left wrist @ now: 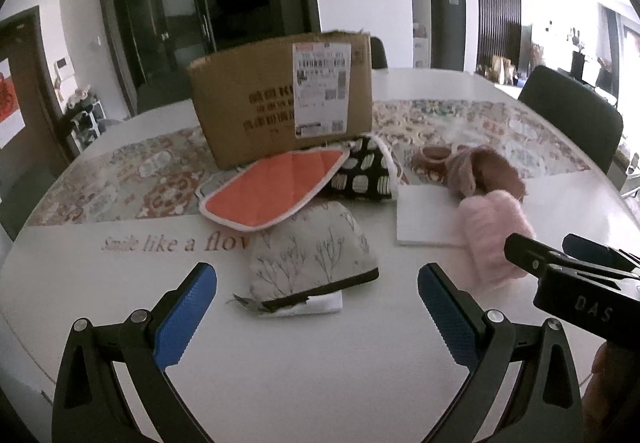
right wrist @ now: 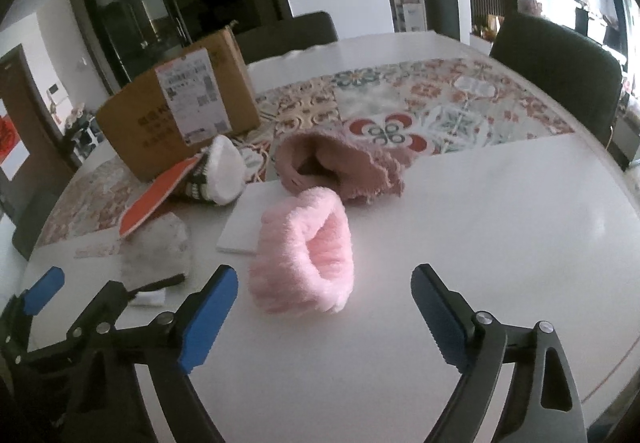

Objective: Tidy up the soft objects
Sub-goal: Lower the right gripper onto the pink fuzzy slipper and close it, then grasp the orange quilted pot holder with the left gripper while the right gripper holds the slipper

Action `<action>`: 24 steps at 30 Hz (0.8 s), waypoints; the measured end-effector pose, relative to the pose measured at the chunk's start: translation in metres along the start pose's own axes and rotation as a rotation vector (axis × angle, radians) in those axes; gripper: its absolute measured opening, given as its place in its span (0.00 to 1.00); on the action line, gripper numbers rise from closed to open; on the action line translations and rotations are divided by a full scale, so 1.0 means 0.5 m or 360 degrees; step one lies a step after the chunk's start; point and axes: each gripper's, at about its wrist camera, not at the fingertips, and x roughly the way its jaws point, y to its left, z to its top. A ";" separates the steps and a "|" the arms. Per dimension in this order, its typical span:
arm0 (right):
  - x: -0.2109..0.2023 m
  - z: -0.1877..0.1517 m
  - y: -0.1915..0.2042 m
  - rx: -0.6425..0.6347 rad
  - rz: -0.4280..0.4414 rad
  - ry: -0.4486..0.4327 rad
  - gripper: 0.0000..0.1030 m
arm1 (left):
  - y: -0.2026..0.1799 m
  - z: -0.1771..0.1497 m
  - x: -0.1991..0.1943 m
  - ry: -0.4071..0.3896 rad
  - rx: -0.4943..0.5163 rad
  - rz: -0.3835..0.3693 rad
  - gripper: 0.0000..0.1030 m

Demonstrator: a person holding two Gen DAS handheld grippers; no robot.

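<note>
On the white desk (left wrist: 304, 363) the soft things lie in a loose cluster in front of a cardboard box (left wrist: 276, 99) that stands on a patterned runner (right wrist: 420, 111). The left tongs (left wrist: 316, 315) stand apart with nothing between their blue pads, pointing down at a grey pouch printed with twigs (left wrist: 312, 247), which lies on the desk just ahead of them, partly on a small white cloth. Behind that pouch an orange pad with white edging (left wrist: 272, 191) leans over a black-and-white patterned mitt (left wrist: 364, 171). The right tongs (right wrist: 324, 311) are also spread wide and grip nothing; a fluffy pink band (right wrist: 308, 247) stands on the desk just beyond their tips, its far side resting on the edge of a flat white card (right wrist: 248, 227). Farther back a dusty-pink knitted piece (right wrist: 340, 167) lies half on the runner. In the left wrist view the right tongs show at the right edge, beside the pink band.
</note>
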 end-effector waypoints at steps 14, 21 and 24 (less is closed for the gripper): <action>0.083 0.003 0.007 0.0005 0.0098 0.0134 0.48 | 0.013 -0.004 0.059 0.0125 -0.0045 0.0011 1.00; 0.063 0.005 0.020 -0.0058 0.0073 0.0078 0.33 | 0.015 -0.002 0.050 0.0111 -0.0046 0.0009 1.00; 0.052 0.005 0.023 -0.0060 0.0071 0.0076 0.31 | 0.016 0.000 0.036 0.0089 -0.0048 0.0006 1.00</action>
